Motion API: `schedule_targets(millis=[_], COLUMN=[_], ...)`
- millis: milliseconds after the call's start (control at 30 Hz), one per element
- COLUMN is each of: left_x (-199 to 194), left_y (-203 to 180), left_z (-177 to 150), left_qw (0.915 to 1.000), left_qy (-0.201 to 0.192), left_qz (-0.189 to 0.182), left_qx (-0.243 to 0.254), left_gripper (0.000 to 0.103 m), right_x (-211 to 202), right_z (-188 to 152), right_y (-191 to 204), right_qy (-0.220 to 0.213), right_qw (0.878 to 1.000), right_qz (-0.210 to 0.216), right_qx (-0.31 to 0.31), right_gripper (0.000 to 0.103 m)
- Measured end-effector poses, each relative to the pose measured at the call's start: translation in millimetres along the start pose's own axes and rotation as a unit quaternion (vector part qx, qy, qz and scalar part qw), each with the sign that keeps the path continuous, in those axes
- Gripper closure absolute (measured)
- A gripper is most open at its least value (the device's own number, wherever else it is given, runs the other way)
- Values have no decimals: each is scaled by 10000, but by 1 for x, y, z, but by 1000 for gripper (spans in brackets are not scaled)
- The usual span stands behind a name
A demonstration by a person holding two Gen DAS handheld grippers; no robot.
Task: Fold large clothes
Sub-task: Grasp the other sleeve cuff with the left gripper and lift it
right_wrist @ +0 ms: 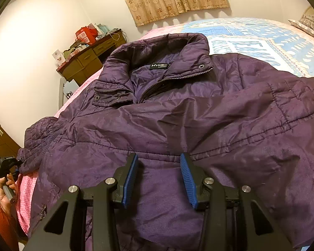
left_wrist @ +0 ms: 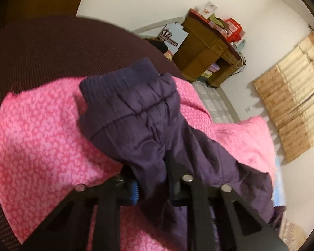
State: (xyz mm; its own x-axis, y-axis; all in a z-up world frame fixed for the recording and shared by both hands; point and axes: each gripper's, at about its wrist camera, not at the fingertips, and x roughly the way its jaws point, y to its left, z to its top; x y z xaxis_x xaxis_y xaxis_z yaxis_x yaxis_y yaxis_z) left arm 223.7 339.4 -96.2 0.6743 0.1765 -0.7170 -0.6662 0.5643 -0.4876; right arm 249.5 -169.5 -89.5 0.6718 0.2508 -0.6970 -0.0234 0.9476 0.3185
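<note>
The main risk is at the sleeve: the left gripper (left_wrist: pixel 155 179) has its fingers pinched down on a bunched fold of slippery quilted nylon, well back from the sleeve's dark blue ribbed knit cuff (left_wrist: pixel 117 77), so the shiny cloth may slide out once the sleeve is lifted and carried across, or the free cuff end may droop and fold under itself. A pull that is too long could also drag the whole large purple padded jacket (right_wrist: pixel 178 115) over the pink patterned bed cover (left_wrist: pixel 41 129) and skew it, since nothing pins the body down. In the right wrist view the jacket lies front up across the bed, collar at the far side with its label showing, zip partly open, hem nearest the camera; its left sleeve runs off to the near left edge of the bed, where a hand (right_wrist: pixel 5 188) grips the handle of the left tool. The right gripper (right_wrist: pixel 159 177) hangs over the lower front of the jacket, its blue ribbed fingers (right_wrist: pixel 130 179) standing partly open with only flat cloth beneath the gap; I judge that they grasp nothing, though whether the tips touch the fabric I cannot tell. In the left wrist view the sleeve rises from between the fingers and away over the pink cover.
</note>
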Motion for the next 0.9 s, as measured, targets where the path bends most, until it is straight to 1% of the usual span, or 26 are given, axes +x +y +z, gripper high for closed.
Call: schedule_targets(millis=[33,100,167,267,333,367,400,467,500,533,567,600,633,667,700,733,767,800,833,867,900], left_x=[-3,-13,-25,-53,-76,-90,-100,-123,-136,-146,-157,-165,-170,-175,-176,-175,-173,-165,-157,-148,-144], left_y=[-5,-20,-33,-70,-105,-129,-145,-184,-204,-220,-239,-251,-261,-271,-277,-284,-286,-288,-289,-288,-281], left_z=[0,0,0,-2,-15,-28,-38,-71,-93,-111,-139,-161,-181,-211,-228,-257,-278,-304,-317,-328,-341], left_qw=[9998,9982,9959,9886,9772,9669,9581,9329,9153,8994,8791,8633,8493,8320,8225,8073,7978,7880,7829,7797,7799], left_qy=[-82,-331,-552,-897,-1149,-1276,-1358,-1505,-1563,-1585,-1566,-1513,-1429,-1250,-1129,-938,-798,-556,-351,-127,2], left_qz=[72,188,145,-129,-429,-641,-799,-1235,-1510,-1759,-2059,-2272,-2461,-2695,-2793,-2890,-2909,-2887,-2889,-2868,-2790], left_qx=[141,461,695,1205,1731,2116,2393,3031,3391,3674,4004,4244,4446,4685,4824,5059,5221,5410,5499,5565,5602], left_gripper=[91,93,94,94,94,94,94,94,94,94,94,94,94,94,94,94,94,94,92,91,90], right_x=[0,0,0,-1,-1,-1,-1,-1,-1,-2,-2,-2,-2,-3,-3,-4,-4,-5,-5,-6,-6], right_z=[0,0,0,0,0,0,0,-1,-1,0,-1,-1,-1,-2,-2,-2,-3,-3,-3,-4,-4], right_y=[0,-1,0,-2,-3,-3,-4,-5,-5,-6,-7,-7,-8,-9,-10,-12,-13,-15,-18,-19,-21], right_qy=[1,0,-5,-20,-30,-36,-42,-54,-59,-66,-71,-76,-84,-94,-108,-122,-134,-146,-165,-175,-160], right_qw=[10000,10000,10000,10000,9999,9999,9999,9998,9998,9997,9997,9996,9995,9993,9991,9989,9985,9981,9974,9970,9966], right_qz=[0,14,27,68,93,101,119,146,160,182,194,212,241,270,310,353,399,454,528,565,600], right_qx=[0,9,22,55,76,84,99,120,133,151,161,176,200,225,260,298,339,390,457,493,534], right_gripper=[59,59,59,59,59,59,59,59,59,59,59,59,59,59,59,59,59,59,59,59,59])
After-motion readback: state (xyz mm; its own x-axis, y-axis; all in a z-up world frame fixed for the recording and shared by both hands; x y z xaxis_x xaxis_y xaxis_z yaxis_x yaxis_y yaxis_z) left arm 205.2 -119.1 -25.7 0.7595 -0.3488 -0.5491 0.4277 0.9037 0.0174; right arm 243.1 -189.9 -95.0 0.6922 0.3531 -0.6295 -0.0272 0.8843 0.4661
